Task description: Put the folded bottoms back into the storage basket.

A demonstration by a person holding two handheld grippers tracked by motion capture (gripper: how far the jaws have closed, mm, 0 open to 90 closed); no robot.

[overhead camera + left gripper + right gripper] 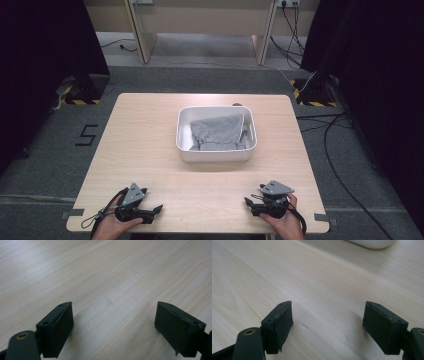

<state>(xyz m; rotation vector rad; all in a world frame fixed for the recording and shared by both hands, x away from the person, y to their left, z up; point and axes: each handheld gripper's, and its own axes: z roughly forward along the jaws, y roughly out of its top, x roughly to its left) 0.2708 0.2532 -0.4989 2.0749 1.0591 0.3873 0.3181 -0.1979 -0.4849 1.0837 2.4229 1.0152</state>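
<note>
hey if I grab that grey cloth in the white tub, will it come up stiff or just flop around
Probably floppy: the grey cloth lies crumpled in soft folds, so it would likely sag and drape from one pinch point. It looks thin, so likely light. One edge seems draped against the white tub's right wall, so it may drag there and nudge the tub.

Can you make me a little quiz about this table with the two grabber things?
1. True or false: the grey cloth lies inside the white tub.
2. The left gripper has its jaws: A) shut, B) open with nothing between, C) holding the cloth.
3. Fill in: the right gripper sits low over the bare wooden ____.

Key: 1 true; 2 B; 3 table.
</note>
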